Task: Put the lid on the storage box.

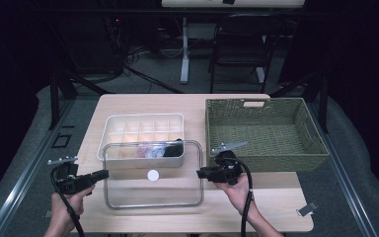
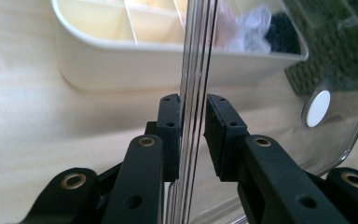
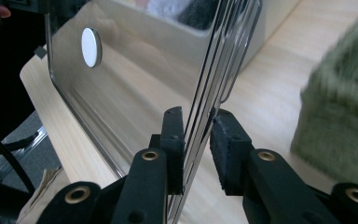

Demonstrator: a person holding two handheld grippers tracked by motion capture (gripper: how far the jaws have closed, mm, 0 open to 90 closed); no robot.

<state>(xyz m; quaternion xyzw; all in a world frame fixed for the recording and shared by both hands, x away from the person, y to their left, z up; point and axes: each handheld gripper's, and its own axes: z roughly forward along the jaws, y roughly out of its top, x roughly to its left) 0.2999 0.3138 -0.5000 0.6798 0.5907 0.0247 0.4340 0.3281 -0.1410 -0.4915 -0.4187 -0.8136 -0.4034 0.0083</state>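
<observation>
Hands come in from the bottom of the high view, each with a hand-held gripper. The left hand-held gripper (image 1: 101,174) pinches the left edge of a clear lid (image 1: 153,187); in the left gripper view its pads (image 2: 170,135) sit against both faces of that edge. The lid, with a white round knob (image 1: 153,175) at its middle, is held over the tabletop (image 1: 143,106), just in front of the white divided box (image 1: 128,128). The right hand-held gripper (image 1: 201,173) pinches the lid's right edge. Farther right stands a green woven basket (image 1: 306,126).
</observation>
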